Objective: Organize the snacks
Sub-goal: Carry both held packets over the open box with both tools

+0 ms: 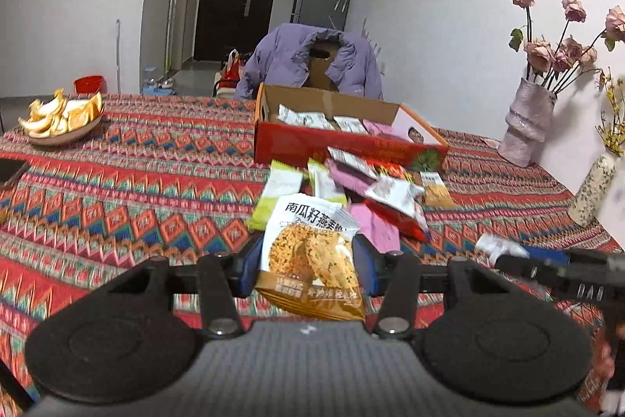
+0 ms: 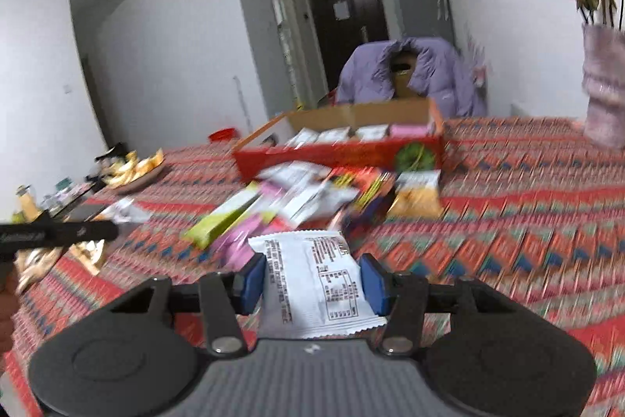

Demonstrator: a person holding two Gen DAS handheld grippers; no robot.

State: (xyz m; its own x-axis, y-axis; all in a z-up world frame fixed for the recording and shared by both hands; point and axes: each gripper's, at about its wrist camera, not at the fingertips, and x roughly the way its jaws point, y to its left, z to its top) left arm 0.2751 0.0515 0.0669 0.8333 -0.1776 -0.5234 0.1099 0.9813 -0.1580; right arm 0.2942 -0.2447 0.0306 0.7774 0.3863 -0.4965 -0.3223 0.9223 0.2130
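Patterned tablecloth table (image 1: 156, 182), red carton (image 1: 343, 143), loose snack packets (image 1: 351, 190), peel plate (image 1: 62, 127), two vases (image 1: 527, 120)

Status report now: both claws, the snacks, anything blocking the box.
Left claw shut on oat crisp packet. Right claw shut on white packet. Red box ahead, part filled. Loose snack pile lies before it.

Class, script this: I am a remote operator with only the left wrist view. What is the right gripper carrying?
Observer: The right gripper holds a white packet, its printed nutrition table facing the camera.
Operator: Which packets in the red box are pink?
Observer: In the red box, the row's right-end packet is pink; three white ones lie left of it.
Operator: Anything beyond the orange peel plate?
Observer: A bottle with a pale cap stands at the table's left edge.
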